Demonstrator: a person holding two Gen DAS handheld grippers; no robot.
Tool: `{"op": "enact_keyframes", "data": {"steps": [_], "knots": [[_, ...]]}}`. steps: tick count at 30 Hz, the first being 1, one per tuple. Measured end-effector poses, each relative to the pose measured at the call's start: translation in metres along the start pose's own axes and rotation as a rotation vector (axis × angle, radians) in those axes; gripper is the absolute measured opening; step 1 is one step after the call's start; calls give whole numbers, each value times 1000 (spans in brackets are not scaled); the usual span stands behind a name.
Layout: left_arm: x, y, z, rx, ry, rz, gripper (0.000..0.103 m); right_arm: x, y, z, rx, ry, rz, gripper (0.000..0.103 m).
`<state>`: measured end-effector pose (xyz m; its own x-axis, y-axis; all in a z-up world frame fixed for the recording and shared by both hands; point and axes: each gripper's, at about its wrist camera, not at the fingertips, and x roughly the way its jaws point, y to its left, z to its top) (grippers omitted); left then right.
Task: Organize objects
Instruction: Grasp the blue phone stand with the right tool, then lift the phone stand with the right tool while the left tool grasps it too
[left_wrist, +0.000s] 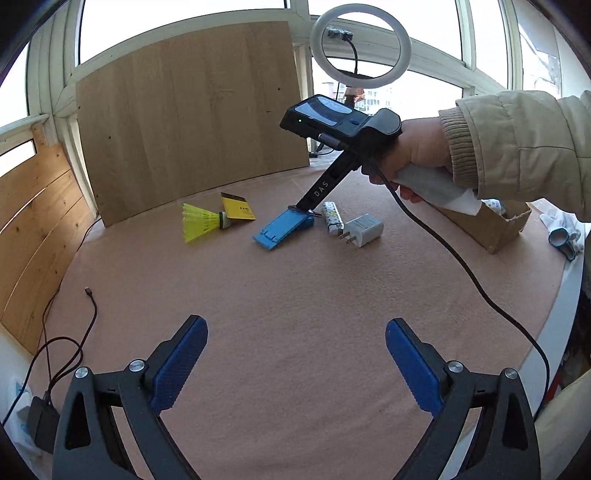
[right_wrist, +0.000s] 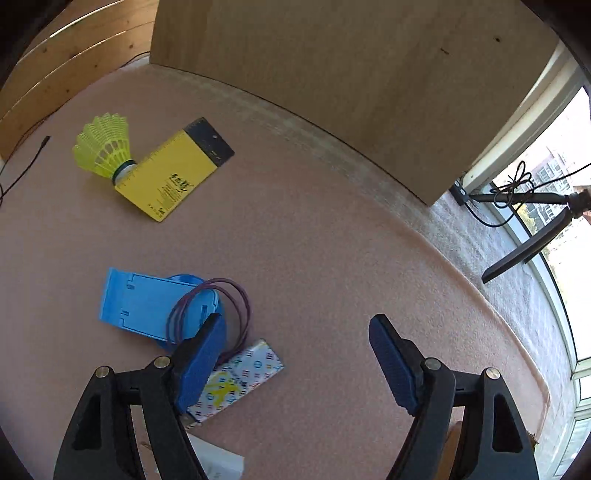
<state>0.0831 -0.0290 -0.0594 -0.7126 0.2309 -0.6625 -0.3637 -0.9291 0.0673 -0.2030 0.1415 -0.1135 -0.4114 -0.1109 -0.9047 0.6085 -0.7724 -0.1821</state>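
Both grippers wide, nothing held.
Right gripper (right_wrist: 295, 363) hangs over the pouch (right_wrist: 243, 380) and blue stand (right_wrist: 144, 302); left gripper (left_wrist: 295, 363) above bare surface (left_wrist: 295, 288).

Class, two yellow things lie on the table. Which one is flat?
The yellow card with a black end strip lies flat on the table. The yellow shuttlecock beside it is a flared plastic cone lying on its side, its cork touching the card.

Behind my surface (left_wrist: 295, 295) stands a wooden board (left_wrist: 192, 118), upright. Right of that board I see a ring light (left_wrist: 404, 48) before the windows (left_wrist: 424, 33). Left of the board, a thin cable (left_wrist: 90, 306) trails to a black adapter (left_wrist: 42, 424).
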Motion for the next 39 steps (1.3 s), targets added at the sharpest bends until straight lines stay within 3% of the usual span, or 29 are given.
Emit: {"op": "enact_keyframes", "data": {"steps": [7, 11, 16, 21, 22, 23, 24, 25, 26, 31, 35, 39], "knots": [[12, 17, 1, -65, 16, 34, 99, -9, 105, -12, -239, 34, 264, 77], [13, 25, -4, -114, 21, 42, 99, -27, 90, -16, -195, -69, 235, 77], [16, 31, -7, -153, 25, 40, 99, -17, 96, 0, -455, -159, 223, 77], [13, 34, -13, -177, 30, 47, 99, 8, 90, 19, -584, -68, 298, 77], [12, 35, -15, -181, 33, 51, 99, 12, 87, 19, -589, -36, 322, 74], [11, 35, -17, -185, 34, 54, 99, 15, 85, 18, -589, -10, 342, 59], [10, 36, -19, -190, 36, 57, 99, 14, 83, 17, -562, -10, 381, 54], [9, 38, -20, -194, 37, 60, 99, 12, 82, 16, -541, -7, 404, 39], [9, 39, -22, -199, 37, 63, 99, 9, 85, 12, -545, -11, 395, 34], [11, 51, -24, -223, 31, 57, 99, -5, 105, -4, -570, -44, 374, 32], [12, 60, -28, -212, 9, 31, 99, -39, 125, -28, -581, -95, 422, 32], [16, 60, -33, -122, -4, -68, 99, -59, 148, -78, -659, -63, 456, 33]]}}
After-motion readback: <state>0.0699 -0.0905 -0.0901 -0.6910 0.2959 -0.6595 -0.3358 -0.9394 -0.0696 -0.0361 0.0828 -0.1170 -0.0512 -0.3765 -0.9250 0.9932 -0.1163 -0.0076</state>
